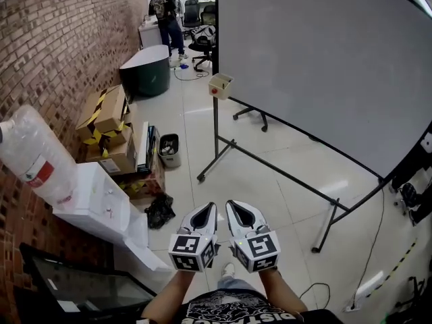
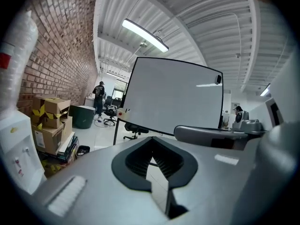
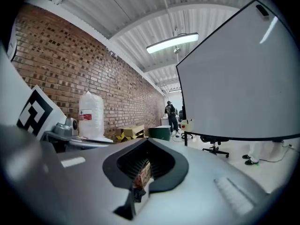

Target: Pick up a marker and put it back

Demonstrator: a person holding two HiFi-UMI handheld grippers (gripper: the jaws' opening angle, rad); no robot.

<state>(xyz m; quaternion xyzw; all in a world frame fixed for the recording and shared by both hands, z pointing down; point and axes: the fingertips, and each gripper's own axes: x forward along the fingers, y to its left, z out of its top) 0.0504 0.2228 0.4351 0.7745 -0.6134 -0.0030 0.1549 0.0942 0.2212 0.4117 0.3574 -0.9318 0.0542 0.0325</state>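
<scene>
While held side by side at 6 o'clock, read left hand-held gripper (image 1: 210, 208) and right hand-held gripper (image 1: 231, 206) as closed, empty: probably neutral carry. Expect the marker, not discernible, in the box (image 1: 221, 85) at 12 o'clock on the whiteboard (image 1: 317, 66).

place: office workspace | evidence: whiteboard (image 1: 324, 66); office chairs (image 1: 200, 46); brick wall (image 1: 61, 39); cardboard boxes (image 1: 111, 117)

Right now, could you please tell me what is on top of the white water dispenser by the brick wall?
A large clear water bottle with a red label stands on the dispenser; its neck cannot be seen where they join.
</scene>
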